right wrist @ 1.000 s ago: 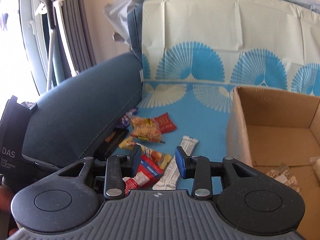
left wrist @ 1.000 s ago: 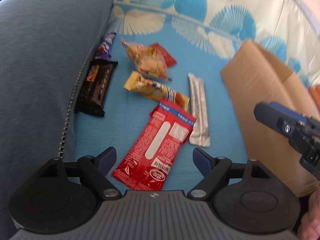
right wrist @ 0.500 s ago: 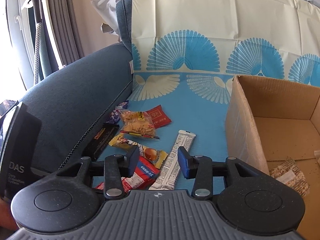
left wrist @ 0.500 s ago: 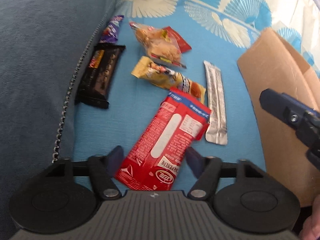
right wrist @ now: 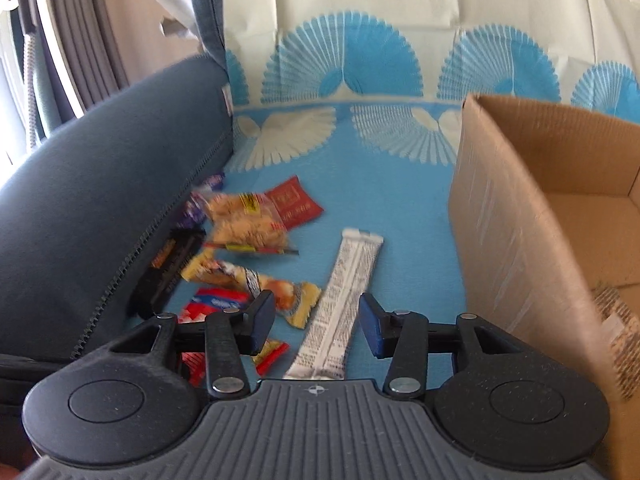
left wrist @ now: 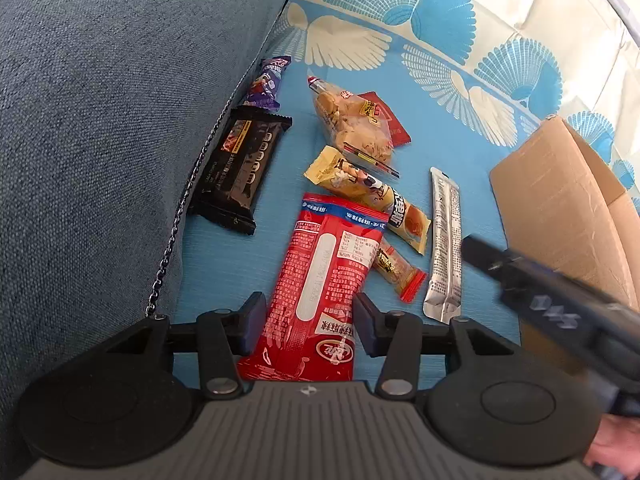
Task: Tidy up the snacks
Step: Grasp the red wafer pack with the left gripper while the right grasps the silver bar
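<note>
- Two grippers in play. Left gripper (left wrist: 307, 322): jaws closing, much narrower than a second ago, now straddling the lower end of the long red foil snack packet (left wrist: 320, 288); pads just beside its edges, not visibly pressing yet.
- Right gripper (right wrist: 316, 322): jaws apart and opening slightly; it has dropped toward the sofa seat since a second ago, and the long silver foil snack stick (right wrist: 340, 300) now lies between its fingers, untouched.
- Reading: both hands look committed to a pick, red packet on the left, silver stick on the right; neither is lifted.
- Count on the blue patterned seat cover (left wrist: 432, 132), left wrist view, eight snacks:
  - one red packet, one silver stick
  - one black chocolate-biscuit wrapper (left wrist: 240, 172) against the grey-blue sofa arm (left wrist: 100, 120)
  - one small purple wrapper (left wrist: 268, 84)
  - one clear bag of golden crackers (left wrist: 352, 124), overlapping one flat red sachet (left wrist: 384, 116)
  - one yellow printed bar (left wrist: 372, 196)
  - one small orange-and-red sachet (left wrist: 398, 272), partly under the red packet
- One open brown cardboard box (right wrist: 520, 208) to the right; one speckled wrapped snack (right wrist: 616, 344) already inside.
</note>
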Available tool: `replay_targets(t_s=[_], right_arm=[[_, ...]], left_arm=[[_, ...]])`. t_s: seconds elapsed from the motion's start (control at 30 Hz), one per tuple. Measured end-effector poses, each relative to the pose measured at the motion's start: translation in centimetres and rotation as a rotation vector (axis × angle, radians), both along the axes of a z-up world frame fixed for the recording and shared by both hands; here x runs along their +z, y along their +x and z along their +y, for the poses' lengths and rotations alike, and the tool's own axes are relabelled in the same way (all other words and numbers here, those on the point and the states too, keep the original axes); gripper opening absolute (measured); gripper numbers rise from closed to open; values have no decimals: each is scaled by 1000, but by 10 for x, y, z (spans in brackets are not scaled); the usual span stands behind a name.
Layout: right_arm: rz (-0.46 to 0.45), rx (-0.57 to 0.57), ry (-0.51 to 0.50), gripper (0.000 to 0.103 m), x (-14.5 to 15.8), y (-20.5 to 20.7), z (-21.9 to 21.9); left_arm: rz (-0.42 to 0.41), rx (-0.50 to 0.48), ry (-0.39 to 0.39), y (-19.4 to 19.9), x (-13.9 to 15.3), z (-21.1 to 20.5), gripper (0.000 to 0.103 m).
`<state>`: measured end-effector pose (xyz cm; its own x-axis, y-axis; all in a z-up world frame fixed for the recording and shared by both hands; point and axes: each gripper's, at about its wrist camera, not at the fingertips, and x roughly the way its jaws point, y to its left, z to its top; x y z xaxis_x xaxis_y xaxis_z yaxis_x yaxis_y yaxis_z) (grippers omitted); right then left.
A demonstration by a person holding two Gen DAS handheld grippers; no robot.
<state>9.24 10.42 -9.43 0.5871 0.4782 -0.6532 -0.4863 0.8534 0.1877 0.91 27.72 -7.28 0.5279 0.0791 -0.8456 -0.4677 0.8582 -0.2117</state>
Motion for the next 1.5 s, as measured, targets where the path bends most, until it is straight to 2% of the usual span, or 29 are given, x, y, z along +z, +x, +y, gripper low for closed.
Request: replay_targets(t_s=[0.23, 0.33, 0.47, 0.57, 0.8, 0.97, 1.13, 1.3, 1.5], right_arm=[[77, -13, -72, 50, -33, 13, 16], [26, 21, -116, 51, -36, 8, 22], [-4, 56, -128, 34, -35, 4, 21], [9, 59, -105, 29, -33, 4, 14], [4, 92, -104, 28, -19, -13, -1], [-31, 152, -136, 28, -10, -43, -10], [-30, 200, -180, 28, -9, -74, -21], [-21, 227, -208, 28, -11, -95, -34], [-23, 248, -211, 28, -15, -112, -50]], left_arm=[[2, -8, 3, 0, -3, 1, 59], [7, -10, 6, 1, -4, 0, 62], [1, -9, 5, 0, -5, 0, 62], [-1, -15, 6, 0, -4, -1, 62], [4, -31, 0, -1, -4, -2, 66], [31, -37, 15, 0, -7, -6, 69], [59, -47, 40, 2, -9, -10, 68], [79, -85, 87, 0, -8, -22, 56], [46, -131, 86, -12, 1, -30, 53]])
